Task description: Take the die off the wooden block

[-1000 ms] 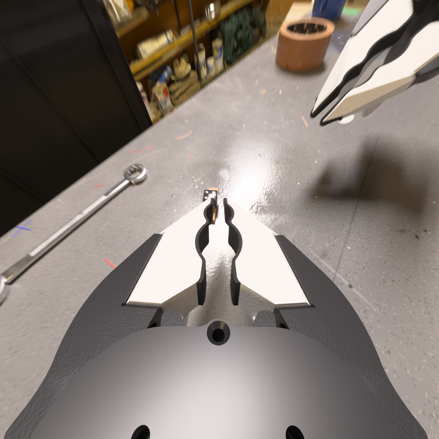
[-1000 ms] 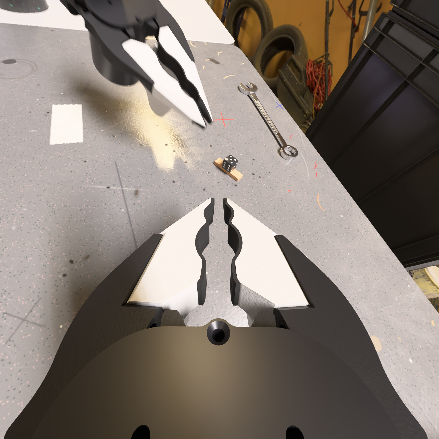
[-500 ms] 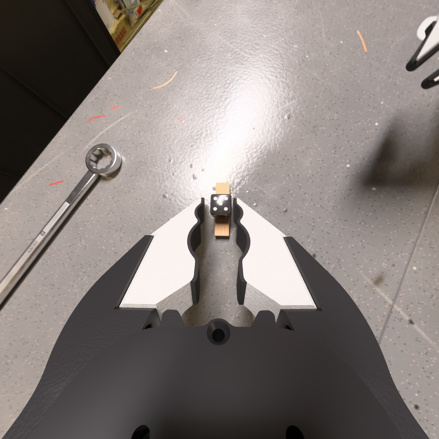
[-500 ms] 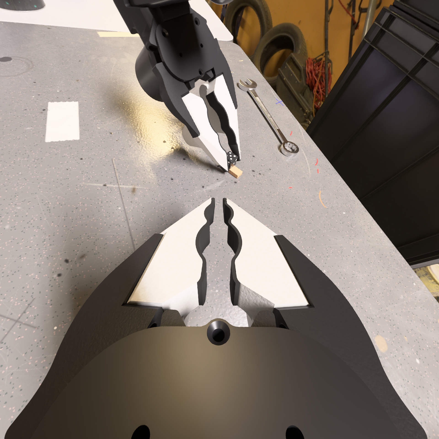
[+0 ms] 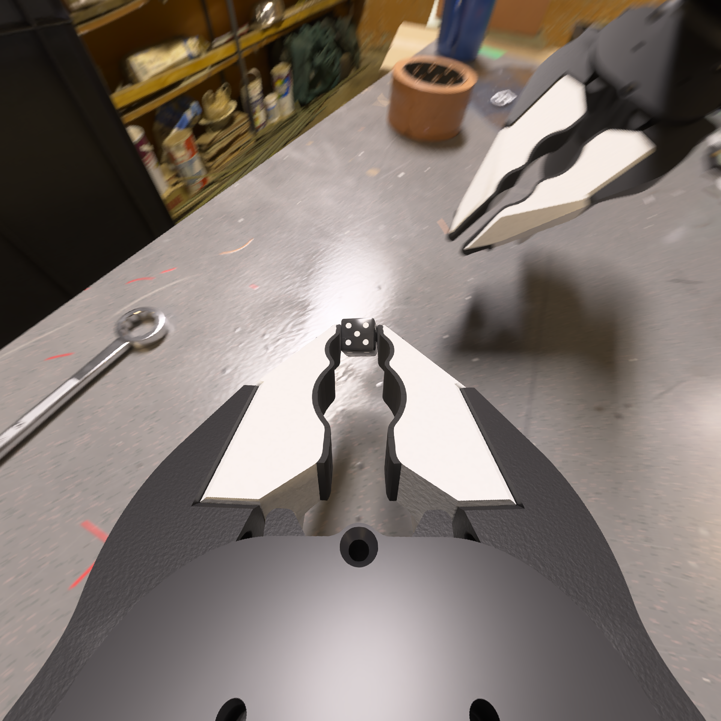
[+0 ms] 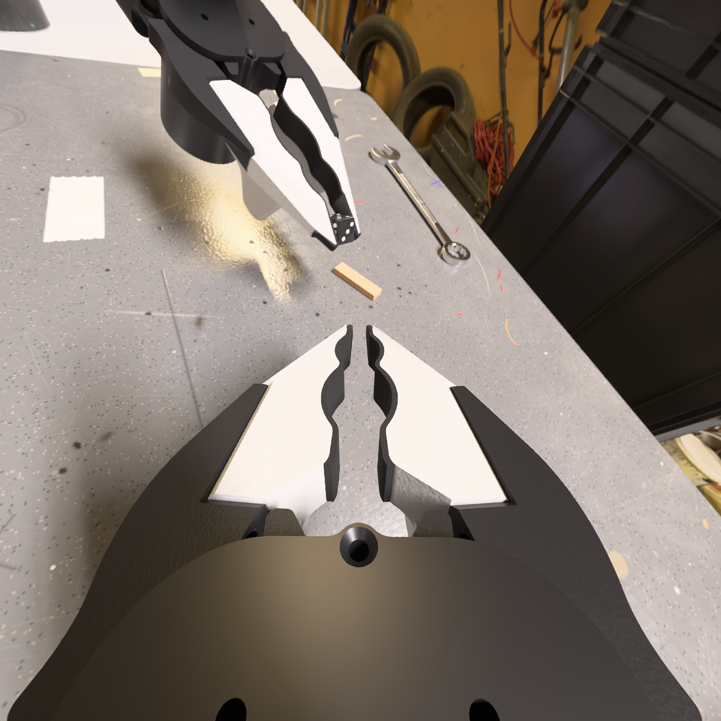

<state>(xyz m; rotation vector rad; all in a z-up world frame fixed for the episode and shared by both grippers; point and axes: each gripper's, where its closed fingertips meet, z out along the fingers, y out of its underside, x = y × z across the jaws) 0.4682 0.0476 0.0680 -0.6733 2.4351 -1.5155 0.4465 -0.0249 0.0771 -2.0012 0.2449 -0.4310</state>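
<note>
My left gripper (image 5: 358, 334) is shut on the black die (image 5: 358, 338) with white pips, held at its fingertips above the bench. It also shows in the right wrist view (image 6: 343, 232), with the die (image 6: 345, 229) lifted clear of the small wooden block (image 6: 357, 280), which lies flat on the grey bench with nothing on it. The block is hidden in the left wrist view. My right gripper (image 6: 359, 331) is shut and empty, hovering a short way in front of the block. It shows at the upper right of the left wrist view (image 5: 460, 240).
A steel wrench (image 6: 423, 205) lies near the bench's edge, and shows at the left in the left wrist view (image 5: 84, 376). A terracotta pot (image 5: 431, 99) stands farther off. A white rectangle (image 6: 74, 208) is on the bench. Dark cabinets (image 6: 624, 218) stand beyond the edge.
My left gripper came down over the die, closed on it and has lifted it off the block, tilting up. The block stays on the bench. My right gripper has barely moved.
</note>
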